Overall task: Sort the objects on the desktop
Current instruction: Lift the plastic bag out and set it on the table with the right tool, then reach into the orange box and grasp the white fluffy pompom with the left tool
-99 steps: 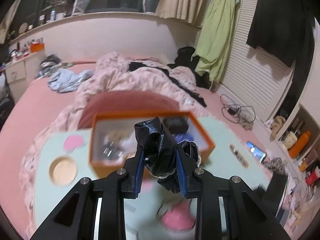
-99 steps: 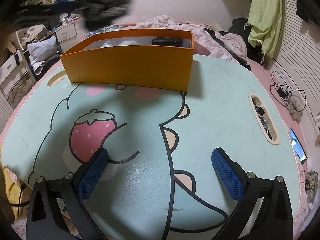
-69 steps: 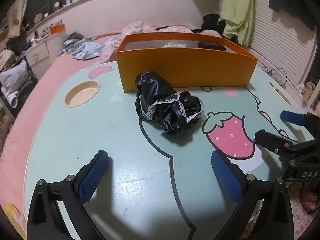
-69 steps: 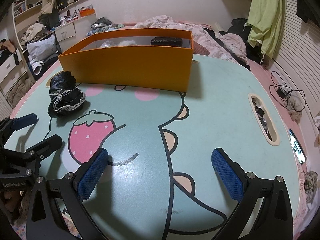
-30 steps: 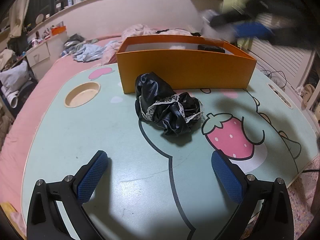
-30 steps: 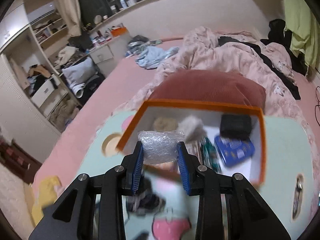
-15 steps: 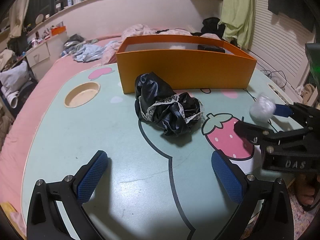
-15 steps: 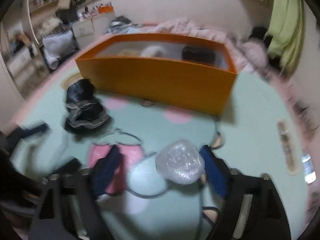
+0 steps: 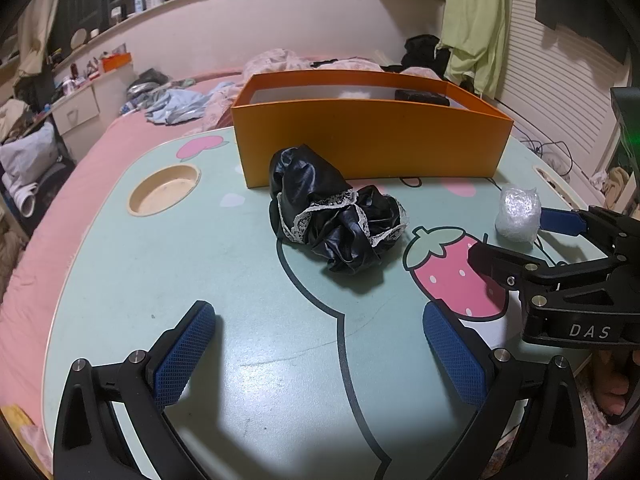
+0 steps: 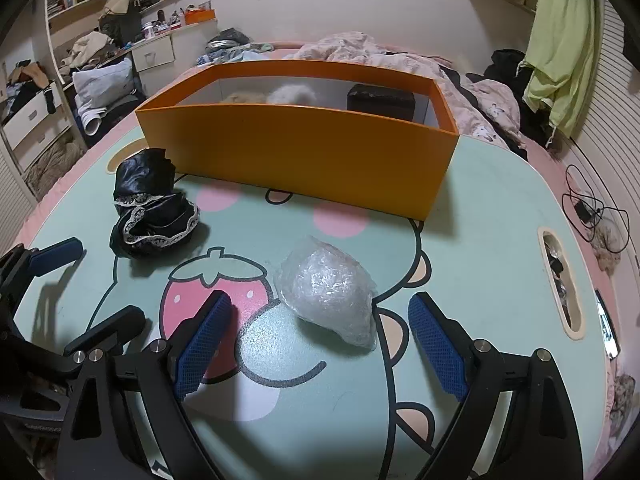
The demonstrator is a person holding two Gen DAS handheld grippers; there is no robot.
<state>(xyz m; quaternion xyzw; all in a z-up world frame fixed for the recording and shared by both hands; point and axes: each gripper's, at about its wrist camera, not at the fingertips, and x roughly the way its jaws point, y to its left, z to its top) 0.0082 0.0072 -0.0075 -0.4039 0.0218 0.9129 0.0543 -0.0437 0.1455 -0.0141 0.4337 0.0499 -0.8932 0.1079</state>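
A clear bubble-wrap bundle [image 10: 328, 296] lies on the mint cartoon table [image 10: 480, 220], just ahead of my right gripper [image 10: 320, 340], which is open and empty with the bundle between its fingertips' line. The bundle also shows in the left wrist view [image 9: 518, 214], by the right gripper [image 9: 520, 236]. A crumpled black cloth with white lace [image 9: 336, 220] lies on the table in front of the orange box [image 9: 368, 144]; it also shows in the right wrist view [image 10: 152, 204]. My left gripper [image 9: 320, 348] is open and empty, well short of the cloth.
The orange box [image 10: 304, 140] holds a black case [image 10: 380, 100] and fluffy items [image 10: 292, 94]. The table has a round cup recess [image 9: 164, 188] at left and a slot [image 10: 560, 276] at right. A bed with pink bedding [image 10: 360, 50] lies beyond.
My right gripper carried the bubble-wrap bundle from over the box down to the table and let it go; its jaws now stand open. The left gripper and black cloth have not moved.
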